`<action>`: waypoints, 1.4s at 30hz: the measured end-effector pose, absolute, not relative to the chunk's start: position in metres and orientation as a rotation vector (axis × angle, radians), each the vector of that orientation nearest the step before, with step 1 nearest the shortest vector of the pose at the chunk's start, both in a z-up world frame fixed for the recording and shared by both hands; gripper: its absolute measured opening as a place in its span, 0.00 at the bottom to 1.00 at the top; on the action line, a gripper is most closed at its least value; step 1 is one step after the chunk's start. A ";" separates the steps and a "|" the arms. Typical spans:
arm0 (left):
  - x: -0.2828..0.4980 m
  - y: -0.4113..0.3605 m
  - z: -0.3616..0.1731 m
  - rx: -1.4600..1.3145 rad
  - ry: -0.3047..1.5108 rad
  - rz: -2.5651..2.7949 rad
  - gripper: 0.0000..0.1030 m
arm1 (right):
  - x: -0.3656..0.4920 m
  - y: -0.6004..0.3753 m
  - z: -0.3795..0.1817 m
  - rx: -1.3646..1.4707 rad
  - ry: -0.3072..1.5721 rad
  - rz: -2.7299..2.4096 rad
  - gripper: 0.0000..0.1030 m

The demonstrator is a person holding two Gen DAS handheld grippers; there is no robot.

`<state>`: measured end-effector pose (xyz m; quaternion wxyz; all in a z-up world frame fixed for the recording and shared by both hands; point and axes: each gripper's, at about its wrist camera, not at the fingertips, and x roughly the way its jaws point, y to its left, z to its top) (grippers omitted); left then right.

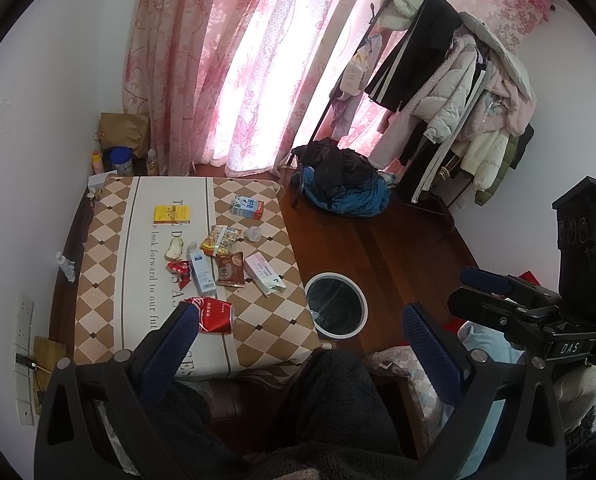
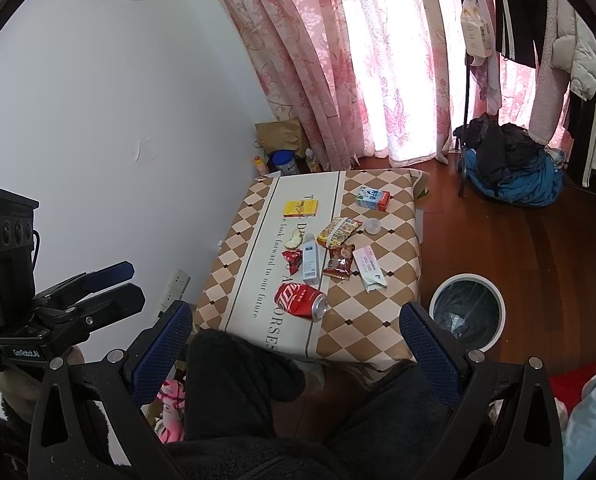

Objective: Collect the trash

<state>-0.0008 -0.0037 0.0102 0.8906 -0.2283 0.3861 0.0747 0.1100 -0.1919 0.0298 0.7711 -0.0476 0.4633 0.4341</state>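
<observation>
Trash lies on a small table with a checked cloth [image 1: 257, 320] [image 2: 378, 332]: a crushed red can [image 1: 213, 314] [image 2: 300, 301], a white bottle [image 1: 201, 274] [image 2: 310, 263], a brown snack bag [image 1: 229, 274] [image 2: 340, 266], a red wrapper [image 1: 179, 271] [image 2: 292, 260], a white packet [image 1: 263, 276] [image 2: 369, 269], a yellow box [image 1: 172, 214] [image 2: 301, 208], a milk carton [image 1: 247, 207] [image 2: 373, 198]. A white-rimmed bin with a black liner [image 1: 336, 305] [image 2: 468, 312] stands on the floor right of the table. My left gripper [image 1: 304, 340] is open and empty above the table's near edge. My right gripper [image 2: 298, 340] is open and empty too.
Pink curtains hang behind the table. A clothes rack [image 1: 450, 92] and a blue and black bundle [image 1: 342, 188] [image 2: 510, 176] stand at the right on the wooden floor. Bottles and a paper bag [image 1: 123, 132] sit in the far corner. My dark-clad knees are below.
</observation>
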 end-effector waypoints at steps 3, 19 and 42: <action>0.000 -0.004 0.011 -0.473 0.802 0.155 1.00 | 0.111 -0.191 0.029 -0.106 1.005 0.941 1.00; 0.000 -0.003 0.010 -0.474 0.800 0.157 1.00 | 0.114 -0.186 0.031 -0.108 1.001 0.948 1.00; 0.052 0.079 -0.080 -0.427 0.944 0.536 1.00 | 0.147 -0.167 -0.017 -0.010 1.053 0.852 1.00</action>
